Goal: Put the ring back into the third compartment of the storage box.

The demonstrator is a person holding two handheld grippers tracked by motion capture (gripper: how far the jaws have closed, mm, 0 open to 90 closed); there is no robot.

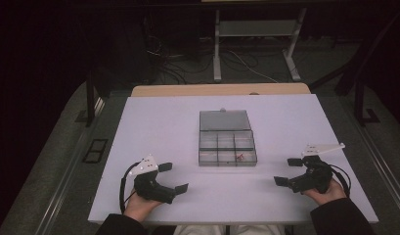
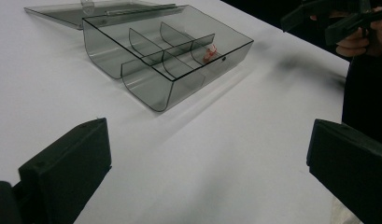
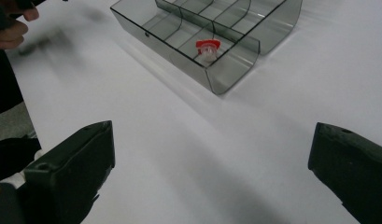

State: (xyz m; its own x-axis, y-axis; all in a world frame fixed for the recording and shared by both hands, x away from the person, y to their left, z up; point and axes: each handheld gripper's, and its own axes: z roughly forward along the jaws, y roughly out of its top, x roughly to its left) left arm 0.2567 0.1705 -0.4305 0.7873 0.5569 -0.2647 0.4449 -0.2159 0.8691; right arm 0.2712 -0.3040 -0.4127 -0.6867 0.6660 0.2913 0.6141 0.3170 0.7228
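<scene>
The compartment box [image 1: 227, 143] is seen lid-open with one small red piece [image 1: 239, 156] in its near right cell, while the left gripper [image 1: 173, 177] and right gripper [image 1: 288, 171] are held wide open and empty, so nothing is yet grasped.

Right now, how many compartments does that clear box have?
6, in two rows of three inside the clear box. The near right compartment holds a small red and white piece; the other five look empty.

- High view: overhead, near side, facing far across the table [image 1: 153, 122].
- Gripper views: low, close; both share the box [image 2: 170, 60].
</scene>
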